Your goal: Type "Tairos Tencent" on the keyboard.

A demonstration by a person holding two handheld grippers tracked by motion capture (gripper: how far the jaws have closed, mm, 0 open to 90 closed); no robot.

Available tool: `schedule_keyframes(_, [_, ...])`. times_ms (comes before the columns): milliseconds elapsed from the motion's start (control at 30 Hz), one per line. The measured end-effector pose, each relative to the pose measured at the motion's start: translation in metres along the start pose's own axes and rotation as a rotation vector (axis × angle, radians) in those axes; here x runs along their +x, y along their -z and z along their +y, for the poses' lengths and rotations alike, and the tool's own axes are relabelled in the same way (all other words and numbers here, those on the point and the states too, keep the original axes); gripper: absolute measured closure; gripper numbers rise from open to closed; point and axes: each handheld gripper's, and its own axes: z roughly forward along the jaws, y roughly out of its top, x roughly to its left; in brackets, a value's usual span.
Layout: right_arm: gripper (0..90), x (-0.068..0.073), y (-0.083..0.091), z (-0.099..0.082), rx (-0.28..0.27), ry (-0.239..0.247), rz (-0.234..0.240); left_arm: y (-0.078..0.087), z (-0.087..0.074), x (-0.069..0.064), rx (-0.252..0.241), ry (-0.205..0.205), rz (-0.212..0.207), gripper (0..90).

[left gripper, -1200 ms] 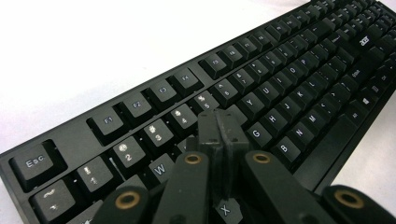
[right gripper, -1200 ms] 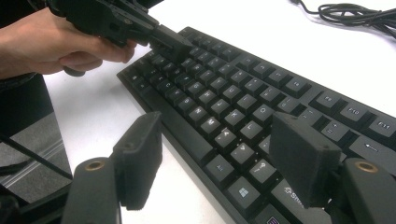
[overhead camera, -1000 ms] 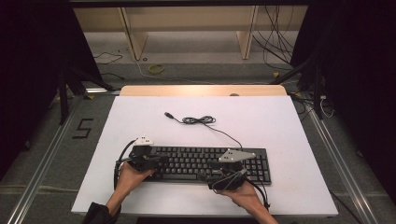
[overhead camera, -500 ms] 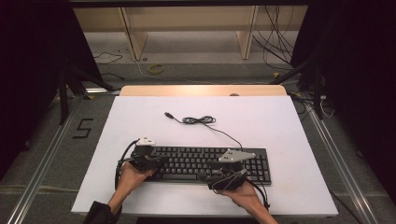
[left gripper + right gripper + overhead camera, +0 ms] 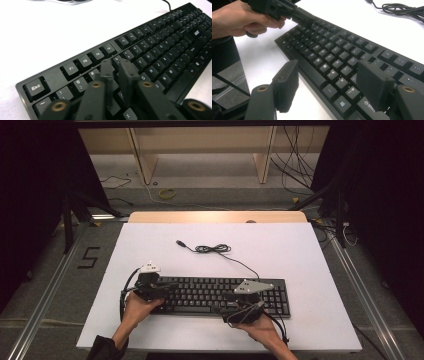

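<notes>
a black keyboard (image 5: pixel 220 295) lies along the near edge of the white tabletop (image 5: pixel 300 250), its cable (image 5: pixel 212 249) trailing in loose coils toward the middle. the left gripper (image 5: pixel 116 65) hangs over the keyboard's left end above the number row, its jaws a narrow slit apart with nothing between them, having just been opening. the right gripper (image 5: pixel 332 82) waits at the keyboard's near edge toward its right end, jaws spread wide, one over the bare tabletop and one over the bottom rows of keys, pinching nothing.

the work looks like pressing or probing keys, so the left tips should come straight down on a single cap, narrow enough not to catch its neighbours, while the right gripper could steady the board against sliding.

readable legends include "esc", "f1", "f2" and "f3" along the top row, "2" and "x" near the left jaws, and "alt" and a windows logo by the right jaws. a "5" (image 5: pixel 88 257) is marked on the floor left of the tabletop.
</notes>
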Motion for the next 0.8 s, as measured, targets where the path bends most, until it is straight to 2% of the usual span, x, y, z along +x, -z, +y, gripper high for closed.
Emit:
schedule_keyframes(200, [37.9,0.001,-0.002,0.002,-0.004,0.004,-0.003,0.004,0.0,-0.003,-0.018,-0.014,-0.031,70.0])
schedule_keyframes(367, [46.6,0.001,-0.005,0.005,0.005,0.011,-0.006,0.009,-0.003,-0.007,-0.053,-0.011,-0.071,59.8])
schedule_keyframes(533, [55.0,0.003,-0.012,0.008,0.023,0.028,-0.011,0.014,-0.005,-0.01,-0.07,-0.019,-0.073,51.7])
schedule_keyframes(800, [69.1,0.002,-0.026,0.014,0.044,0.048,-0.001,0.018,-0.01,-0.012,-0.086,-0.003,-0.096,41.8])
